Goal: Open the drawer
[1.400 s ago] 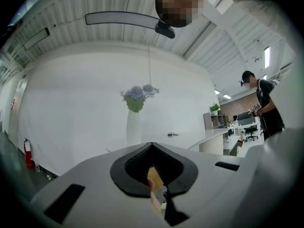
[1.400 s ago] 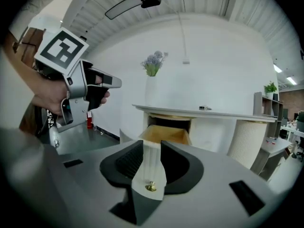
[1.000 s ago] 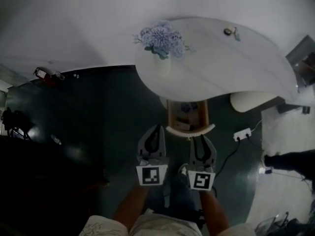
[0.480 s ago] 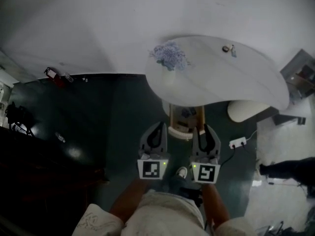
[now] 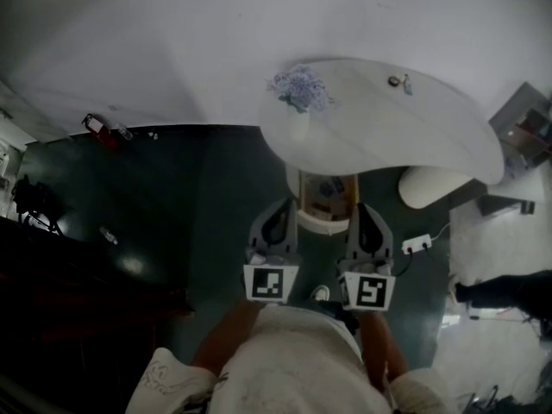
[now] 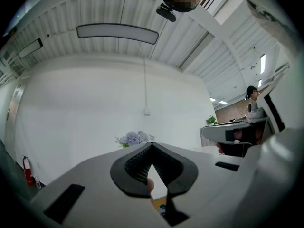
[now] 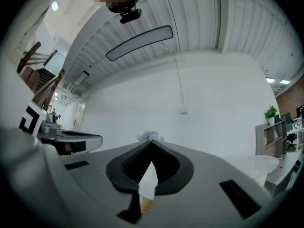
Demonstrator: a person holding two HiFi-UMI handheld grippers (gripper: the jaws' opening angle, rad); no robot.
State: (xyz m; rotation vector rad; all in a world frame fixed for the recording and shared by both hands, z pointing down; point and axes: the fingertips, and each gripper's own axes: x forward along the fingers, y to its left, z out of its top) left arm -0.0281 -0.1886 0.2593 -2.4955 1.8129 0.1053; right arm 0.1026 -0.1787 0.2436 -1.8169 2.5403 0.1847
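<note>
Drawer (image 5: 325, 198) sits under the front edge of the white oval desk (image 5: 405, 136), pulled out. Its long axis runs from the desk toward the person, with the curved white front nearest them and the wooden inside showing. Left tool (image 5: 282, 203) is just left of the drawer, jaws closed, empty. Right tool (image 5: 362, 209) is just right of it, jaws together, holding nothing. Both point level at the desk. Flower vase (image 5: 298, 91) stands on the desk.

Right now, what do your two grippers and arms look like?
The left gripper and right gripper are pale grey plastic, tapering to a point, with black ribbed pads inside. Each carries a white cube with a black square marker: the left cube, the right cube. No cables show. The forearms are bare; the clothing is light-coloured.
</note>
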